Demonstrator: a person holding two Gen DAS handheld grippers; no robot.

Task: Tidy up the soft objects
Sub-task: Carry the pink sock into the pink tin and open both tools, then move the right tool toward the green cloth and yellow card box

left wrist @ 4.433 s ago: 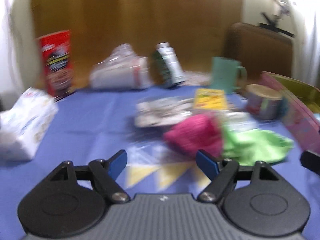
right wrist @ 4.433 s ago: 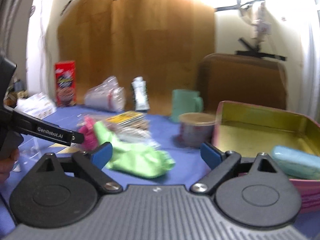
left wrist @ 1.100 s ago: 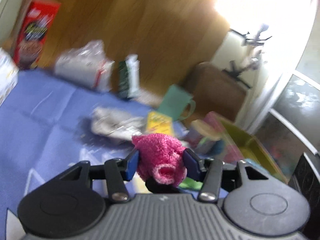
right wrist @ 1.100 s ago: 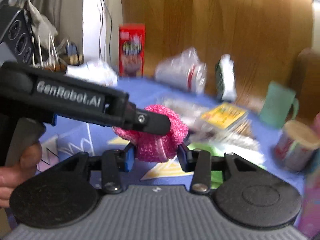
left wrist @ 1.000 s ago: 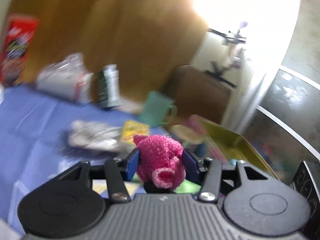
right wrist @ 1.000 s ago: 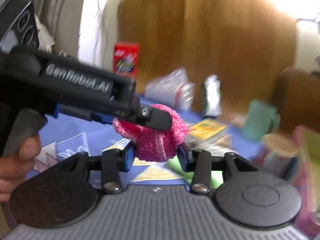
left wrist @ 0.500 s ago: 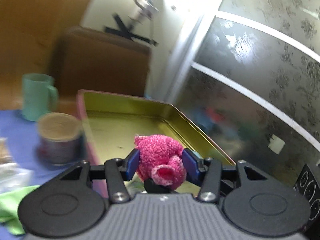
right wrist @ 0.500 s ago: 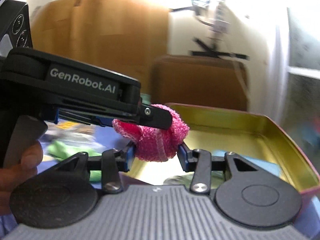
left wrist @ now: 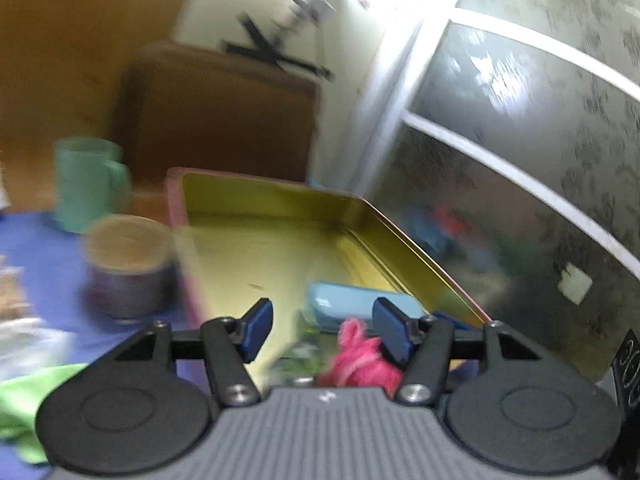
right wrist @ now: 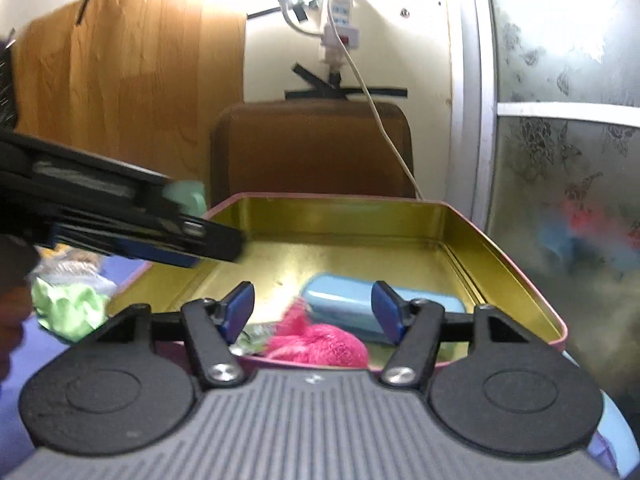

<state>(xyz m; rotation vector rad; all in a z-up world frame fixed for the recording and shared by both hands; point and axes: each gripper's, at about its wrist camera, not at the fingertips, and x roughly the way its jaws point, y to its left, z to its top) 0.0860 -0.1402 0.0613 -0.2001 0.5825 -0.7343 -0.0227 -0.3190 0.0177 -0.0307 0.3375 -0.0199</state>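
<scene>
Both jaws opening, the left gripper (left wrist: pixel 322 330) and right gripper (right wrist: pixel 313 307) free the blurred, half-hidden pink sock (right wrist: pixel 320 344) in the tin (right wrist: pixel 516 264).

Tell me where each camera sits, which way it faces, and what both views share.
Left wrist: on the left gripper, jaws opening, looking along its fingers into the tin; no hand shows.
Right wrist: on the right gripper, jaws opening, facing the tin head-on; the left gripper crosses from the left.
Shared: tin, pink sock, blue case, green cloth.
</scene>
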